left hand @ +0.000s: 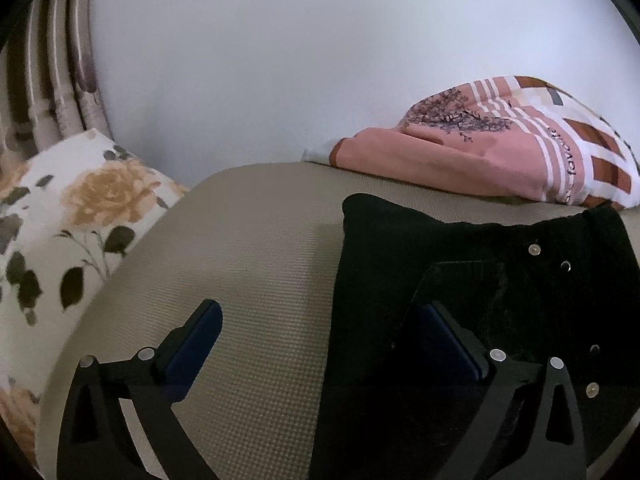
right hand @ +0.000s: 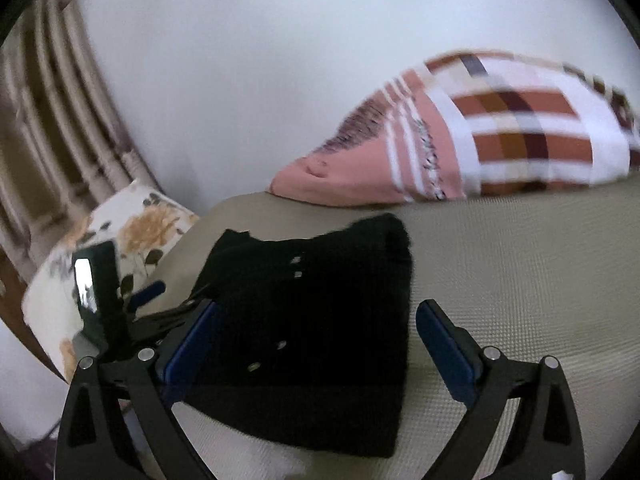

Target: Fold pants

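1. Left tongs [left hand: 316, 344]: spread wide, nothing between the pads; one finger over bare mat, the other over the pants' edge.
2. Right tongs [right hand: 316, 344]: spread wide, straddling the bundle, pinching nothing.
3. Pants [right hand: 316, 320]: black, already a compact folded bundle w/ snaps showing, lying on the tan mat [right hand: 520, 264], between the two tongs.
4. Risk: top layer prob. loose; a finger dragging across it could flip a fold open. A shallow pinch may lift one layer only, bundle sags apart.
5. Floral pillow [left hand: 80, 208]: near mat's left edge.
6. Pink blanket [right hand: 460, 140]: far side, by the wall; a hard push could shove the pants into it.
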Available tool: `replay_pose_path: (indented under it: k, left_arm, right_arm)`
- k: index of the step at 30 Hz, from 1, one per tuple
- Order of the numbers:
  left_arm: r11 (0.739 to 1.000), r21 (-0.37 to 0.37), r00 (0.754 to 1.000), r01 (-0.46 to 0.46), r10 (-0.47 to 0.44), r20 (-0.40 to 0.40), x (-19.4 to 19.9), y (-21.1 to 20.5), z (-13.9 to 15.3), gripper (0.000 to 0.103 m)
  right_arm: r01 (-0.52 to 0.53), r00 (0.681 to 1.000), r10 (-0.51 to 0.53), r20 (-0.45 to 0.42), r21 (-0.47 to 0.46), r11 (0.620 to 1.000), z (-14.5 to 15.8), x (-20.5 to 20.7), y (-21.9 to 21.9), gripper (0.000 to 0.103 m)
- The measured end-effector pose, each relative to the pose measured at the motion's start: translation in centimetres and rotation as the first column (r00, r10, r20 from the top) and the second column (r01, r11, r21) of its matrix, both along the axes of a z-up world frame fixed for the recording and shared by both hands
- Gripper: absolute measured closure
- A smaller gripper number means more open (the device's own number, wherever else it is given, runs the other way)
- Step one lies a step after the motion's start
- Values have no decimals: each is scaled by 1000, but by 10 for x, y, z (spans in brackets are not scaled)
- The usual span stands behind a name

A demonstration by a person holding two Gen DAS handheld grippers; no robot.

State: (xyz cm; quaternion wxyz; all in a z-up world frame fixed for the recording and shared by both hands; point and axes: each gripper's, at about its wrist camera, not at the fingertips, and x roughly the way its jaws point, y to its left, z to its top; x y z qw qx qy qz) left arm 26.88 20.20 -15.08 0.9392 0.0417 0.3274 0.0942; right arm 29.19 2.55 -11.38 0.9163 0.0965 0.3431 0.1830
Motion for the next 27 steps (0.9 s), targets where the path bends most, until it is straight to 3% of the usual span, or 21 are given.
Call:
replay_pose_path:
  k: [4, 13, 17, 21, 27]
  left_arm:
    - [999, 45, 1000, -31, 31, -4, -15, -6, 6, 3]
    - [1000, -10, 998, -6, 6, 67, -77, -26, 53, 3]
    - [1000, -19, 992, 3, 0, 124, -106, -35, 79, 1]
    - [1000, -30, 973, -6, 13, 230, -138, -39, 100, 0]
    - [999, -45, 974, 0, 11, 227, -158, -42, 121, 0]
  right_arm:
    - [-4, 1000, 5, -14, 16, 1000, 8, -14, 4, 5]
    - [-46, 999, 45, -26, -47, 998, 26, -44, 9, 3]
    - [-34, 999, 34, -4, -63, 997, 37, -63, 7, 3]
    - [-8, 999, 12, 42, -104, 995, 51, -81, 7, 1]
    - [8, 996, 0, 85, -101, 995, 72, -106, 4, 0]
